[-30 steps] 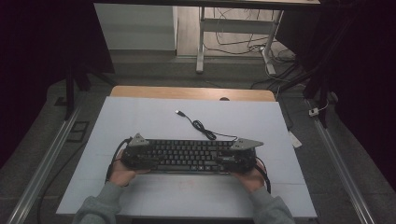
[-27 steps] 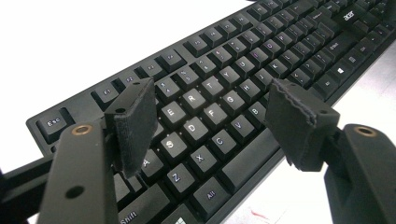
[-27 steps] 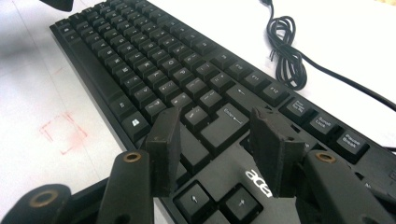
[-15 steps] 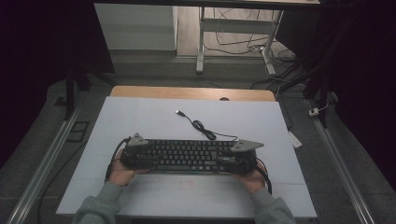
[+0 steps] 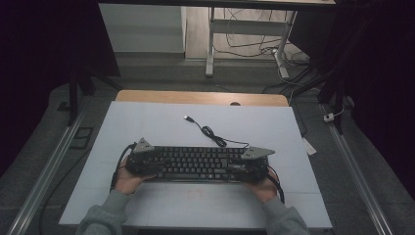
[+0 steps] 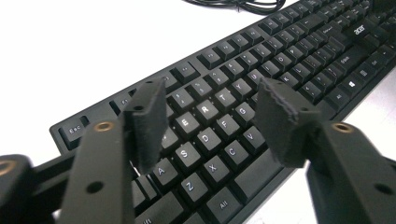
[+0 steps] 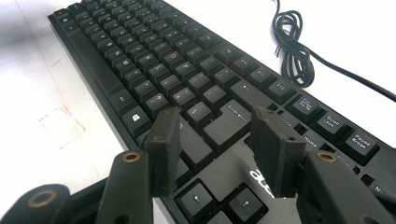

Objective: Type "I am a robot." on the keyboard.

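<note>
A black keyboard (image 5: 195,164) lies flat across the near half of the white table (image 5: 147,122), and its cable (image 5: 210,132) runs back to a USB plug (image 5: 187,118). My left gripper (image 5: 149,164) hovers over the keyboard's left end. Its jaws have just been closing and still stand apart over the letter keys (image 6: 210,135), with nothing between the pads (image 6: 149,121). My right gripper (image 5: 242,166) is over the right end, open above the enter and arrow keys (image 7: 219,126). The coiled cable (image 7: 292,51) lies beyond the keyboard (image 7: 154,60).
A faint red square (image 7: 63,126) is drawn on the table in front of the keyboard. A wooden strip (image 5: 195,97) borders the table's far edge. Beyond it are desk legs (image 5: 210,44) and loose cables on the floor.
</note>
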{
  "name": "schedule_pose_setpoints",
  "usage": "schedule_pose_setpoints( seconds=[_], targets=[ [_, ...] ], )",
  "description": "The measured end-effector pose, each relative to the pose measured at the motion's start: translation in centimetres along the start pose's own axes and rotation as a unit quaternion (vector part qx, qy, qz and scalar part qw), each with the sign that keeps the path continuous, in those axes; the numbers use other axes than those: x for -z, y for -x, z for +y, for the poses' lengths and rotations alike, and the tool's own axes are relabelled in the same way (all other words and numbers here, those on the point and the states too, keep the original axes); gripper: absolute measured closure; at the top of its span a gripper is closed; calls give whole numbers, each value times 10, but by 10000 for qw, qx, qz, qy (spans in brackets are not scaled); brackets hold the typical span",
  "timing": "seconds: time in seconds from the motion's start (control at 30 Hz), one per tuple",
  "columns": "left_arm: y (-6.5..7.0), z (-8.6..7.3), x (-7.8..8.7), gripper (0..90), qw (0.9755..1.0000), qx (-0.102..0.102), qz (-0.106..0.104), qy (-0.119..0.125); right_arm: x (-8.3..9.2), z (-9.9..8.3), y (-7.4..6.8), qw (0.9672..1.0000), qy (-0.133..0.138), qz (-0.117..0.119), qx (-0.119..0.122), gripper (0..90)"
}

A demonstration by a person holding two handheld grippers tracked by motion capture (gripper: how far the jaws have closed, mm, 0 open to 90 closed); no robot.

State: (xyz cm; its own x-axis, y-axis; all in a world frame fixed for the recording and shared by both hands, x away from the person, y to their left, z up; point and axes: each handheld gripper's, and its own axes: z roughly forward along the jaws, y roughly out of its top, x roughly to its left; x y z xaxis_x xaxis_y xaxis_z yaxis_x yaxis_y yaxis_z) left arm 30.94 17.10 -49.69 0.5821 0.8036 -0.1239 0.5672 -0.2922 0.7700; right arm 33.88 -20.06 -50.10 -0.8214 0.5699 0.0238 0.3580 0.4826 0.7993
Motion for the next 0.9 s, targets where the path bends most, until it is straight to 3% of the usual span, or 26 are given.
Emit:
schedule_pose_setpoints(
  seconds=[0.27,0.53,0.9],
  targets=[
    [0,3,-7,652,10000,36,-9,-53,-1,0,0,10000,-39,-6,6,532],
    [4,10,-19,888,9997,-93,-26,-214,-3,0,-1,10000,-62,10,7,532],
    [14,16,-40,890,9984,-272,-185,-451,-4,-1,-1,9999,-115,1,18,531]
  ],
)
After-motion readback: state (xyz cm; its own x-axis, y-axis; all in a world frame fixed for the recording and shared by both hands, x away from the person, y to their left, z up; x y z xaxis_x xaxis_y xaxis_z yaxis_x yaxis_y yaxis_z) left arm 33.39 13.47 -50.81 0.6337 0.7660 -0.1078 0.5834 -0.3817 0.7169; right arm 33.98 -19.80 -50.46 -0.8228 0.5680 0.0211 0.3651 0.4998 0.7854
